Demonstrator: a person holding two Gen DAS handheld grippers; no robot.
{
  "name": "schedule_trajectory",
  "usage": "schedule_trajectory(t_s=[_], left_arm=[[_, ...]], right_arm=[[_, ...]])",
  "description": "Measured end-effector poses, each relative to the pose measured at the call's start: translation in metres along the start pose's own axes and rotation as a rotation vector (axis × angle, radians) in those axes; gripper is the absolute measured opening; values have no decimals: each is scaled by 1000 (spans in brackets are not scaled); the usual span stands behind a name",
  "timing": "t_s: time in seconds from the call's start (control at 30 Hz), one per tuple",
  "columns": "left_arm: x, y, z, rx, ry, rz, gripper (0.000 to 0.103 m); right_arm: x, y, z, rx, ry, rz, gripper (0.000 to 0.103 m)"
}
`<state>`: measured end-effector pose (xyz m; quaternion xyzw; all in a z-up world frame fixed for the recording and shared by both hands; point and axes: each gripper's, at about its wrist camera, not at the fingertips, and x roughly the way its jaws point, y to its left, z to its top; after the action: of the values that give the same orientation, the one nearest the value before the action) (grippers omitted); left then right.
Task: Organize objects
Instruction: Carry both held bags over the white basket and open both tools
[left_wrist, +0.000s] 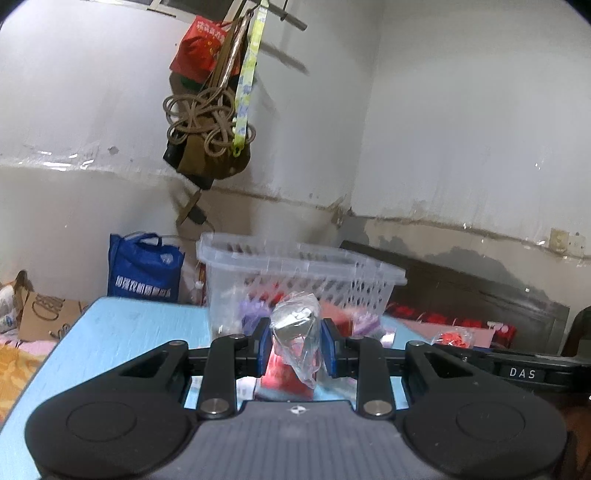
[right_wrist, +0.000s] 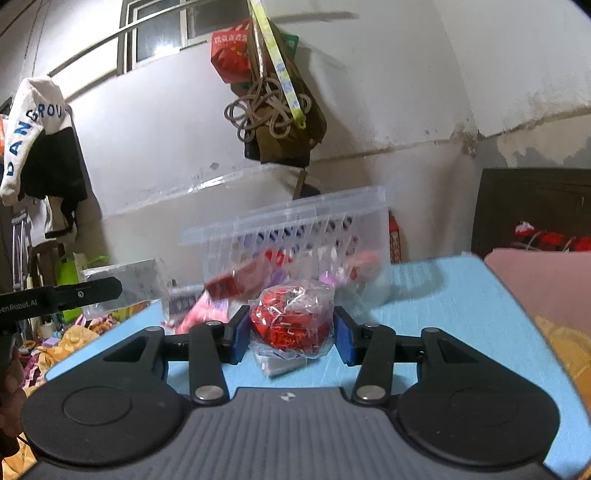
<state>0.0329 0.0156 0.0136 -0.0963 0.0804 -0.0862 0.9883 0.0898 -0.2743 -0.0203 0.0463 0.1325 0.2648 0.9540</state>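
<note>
A lived-in room of a home is showing here: bags and coiled rope (left_wrist: 199, 122) are hanging from a wall hook, a jacket (right_wrist: 40, 136) is draping by a barred window (right_wrist: 166, 29), worn whitewashed walls are peeling, and a blue shopping bag (left_wrist: 144, 267) is leaning beside bedding (right_wrist: 535, 284)

"DAS" reads on the black gripper bar (left_wrist: 522, 373) right of the clear basket (left_wrist: 295, 266). Left of that basket: "DANGROU" on a hanging jacket sleeve (right_wrist: 31, 129); "Robot.AI" on another gripper bar (right_wrist: 55, 297). Blue bag (left_wrist: 144, 269) print illegible.
</note>
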Motion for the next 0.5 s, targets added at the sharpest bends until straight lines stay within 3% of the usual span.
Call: schedule_trajectory(t_s=[0.17,0.27,0.37,0.5], left_arm=[[13,-2,35,17,-74,-29,32],[41,-5,67,8,-96,-72,32],[85,-12,91,28,-75,-53,32],[130,-8,103,3,-17,-20,32]], right_arm=[[6,1,40,-58,-87,-25,50],[23,0,74,-75,-137,-9,50],[57,3,102,-109,-145,-16,50],[102,-2,114,-121,-97,-26,50]])
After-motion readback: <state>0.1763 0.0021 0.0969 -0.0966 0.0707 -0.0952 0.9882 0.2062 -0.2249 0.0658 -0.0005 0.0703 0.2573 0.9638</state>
